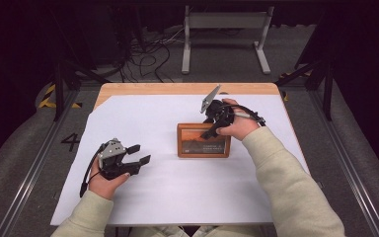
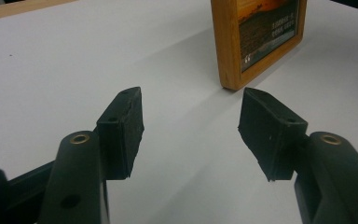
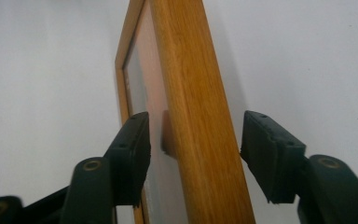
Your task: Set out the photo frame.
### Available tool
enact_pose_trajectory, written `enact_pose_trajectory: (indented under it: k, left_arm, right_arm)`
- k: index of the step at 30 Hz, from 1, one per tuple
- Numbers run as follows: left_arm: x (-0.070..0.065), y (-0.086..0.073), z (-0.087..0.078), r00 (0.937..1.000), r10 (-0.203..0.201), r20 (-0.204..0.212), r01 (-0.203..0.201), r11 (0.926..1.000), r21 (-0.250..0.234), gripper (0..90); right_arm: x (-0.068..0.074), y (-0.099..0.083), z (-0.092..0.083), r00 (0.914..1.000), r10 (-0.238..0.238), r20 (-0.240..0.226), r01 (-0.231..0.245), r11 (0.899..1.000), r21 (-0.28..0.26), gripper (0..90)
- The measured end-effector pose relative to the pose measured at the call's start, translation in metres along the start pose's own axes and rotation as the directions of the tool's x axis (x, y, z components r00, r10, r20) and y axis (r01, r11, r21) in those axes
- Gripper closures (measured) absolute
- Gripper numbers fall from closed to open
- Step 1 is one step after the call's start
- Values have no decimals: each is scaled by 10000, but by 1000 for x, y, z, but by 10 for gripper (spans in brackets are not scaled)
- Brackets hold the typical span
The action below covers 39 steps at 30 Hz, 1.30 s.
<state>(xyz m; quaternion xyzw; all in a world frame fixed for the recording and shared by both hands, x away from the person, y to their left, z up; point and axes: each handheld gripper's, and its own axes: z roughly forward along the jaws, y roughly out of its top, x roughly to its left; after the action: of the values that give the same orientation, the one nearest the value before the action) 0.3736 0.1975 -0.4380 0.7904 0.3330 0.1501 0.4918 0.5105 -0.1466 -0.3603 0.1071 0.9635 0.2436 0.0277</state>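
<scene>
Counted near to far: 2 grippers, 1 picture frame, 1 white sheet, 1 desk. The left gripper point(image 1: 139, 153) is held low over the white sheet point(image 1: 143, 197), left of and nearer than the picture frame point(image 1: 203, 140), well apart from it; its jaws are spread w/ nothing between them. In the left gripper view a corner of the frame point(image 2: 256, 39) is seen just beyond the fingertips. The frame stands on its long edge approx. mid-desk, long axis running left-right, pic side facing the person. The right gripper point(image 1: 212, 129) comes down over the frame's top edge near its right end, jaws parted, one in front and one behind; in the right gripper view gaps are seen on both sides of the wood point(image 3: 193, 121), so no grip. The desk point(image 1: 187, 89) edge shows beyond the frame.
</scene>
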Motion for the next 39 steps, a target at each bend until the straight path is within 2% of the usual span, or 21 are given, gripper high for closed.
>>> enact_pose_trajectory:
  k: [5, 8, 9, 10, 13, 19, 22, 23, 26, 27, 30, 31, 32, 33, 35, 37, 38, 39]
  left_arm:
    - [-1, 0, 0, 10000, -73, 16, 73, 10000, 42, 400]
    - [0, 0, 0, 10000, -31, 53, 31, 10000, 50, 397]
    - [0, 0, 0, 10000, -37, 56, 37, 10000, 48, 392]
    - [0, 0, 0, 10000, -37, 56, 37, 10000, 48, 386]
    - [1, 1, 0, 9999, -95, 87, 94, 9999, 109, 367]
    - [0, 1, -2, 9993, -354, 111, 350, 9988, 350, 292]
    - [0, 1, -4, 9996, -268, 73, 266, 9993, 280, 268]
    - [0, 1, -4, 9997, -254, 61, 253, 9993, 260, 261]
    - [0, 1, -5, 9998, -198, 35, 197, 9995, 229, 249]
    - [1, 1, -6, 10000, -69, -4, 70, 9998, 209, 246]
    - [0, 1, -6, 9997, -244, 38, 243, 9994, 250, 244]
    - [1, 1, -6, 10000, -75, -26, 75, 9997, 225, 249]
    - [0, 1, -6, 9999, -172, 9, 172, 9995, 261, 260]
    - [0, 1, -6, 9999, -172, 9, 172, 9995, 261, 260]
    - [1, 1, -6, 10000, -39, -5, 39, 9997, 225, 260]
    - [1, 1, -6, 10000, -80, 12, 80, 9998, 197, 259]
    - [1, 1, -6, 10000, -77, 19, 76, 9998, 194, 259]
    - [1, 2, -6, 10000, -77, 17, 76, 9998, 181, 258]
  right_arm:
    - [0, -3, -5, 9997, 167, 164, -161, 9991, -385, 371]
    - [2, -5, -11, 9987, 318, 409, -280, 9956, -894, 290]
    - [4, -6, -16, 9976, 384, 568, -327, 9946, -986, 252]
    - [4, -6, -16, 9976, 384, 568, -327, 9946, -986, 252]
    - [10, -11, -27, 9952, 548, 809, -438, 9902, -1328, 215]
    - [25, -31, -52, 9852, 1010, 1387, -696, 9742, -2149, 158]
    - [33, -42, -63, 9788, 1300, 1581, -845, 9602, -2661, 149]
    - [37, -46, -66, 9754, 1504, 1615, -987, 9519, -2900, 128]
    - [44, -57, -74, 9711, 1752, 1620, -1142, 9372, -3295, 123]
    - [46, -61, -76, 9697, 1831, 1617, -1206, 9345, -3349, 124]
    - [52, -71, -83, 9649, 1998, 1703, -1296, 9266, -3529, 127]
    - [54, -74, -86, 9625, 2091, 1731, -1354, 9226, -3613, 127]
    - [56, -79, -89, 9573, 2206, 1866, -1393, 9181, -3711, 125]
    - [56, -79, -89, 9573, 2206, 1866, -1393, 9181, -3711, 125]
    - [60, -86, -93, 9522, 2436, 1846, -1580, 9094, -3848, 122]
    - [63, -93, -96, 9464, 2626, 1882, -1714, 9019, -3964, 123]
    - [66, -99, -96, 9342, 3220, 1537, -2385, 8840, -4021, 116]
    - [68, -107, -98, 9150, 3863, 1168, -3038, 8498, -4307, 130]
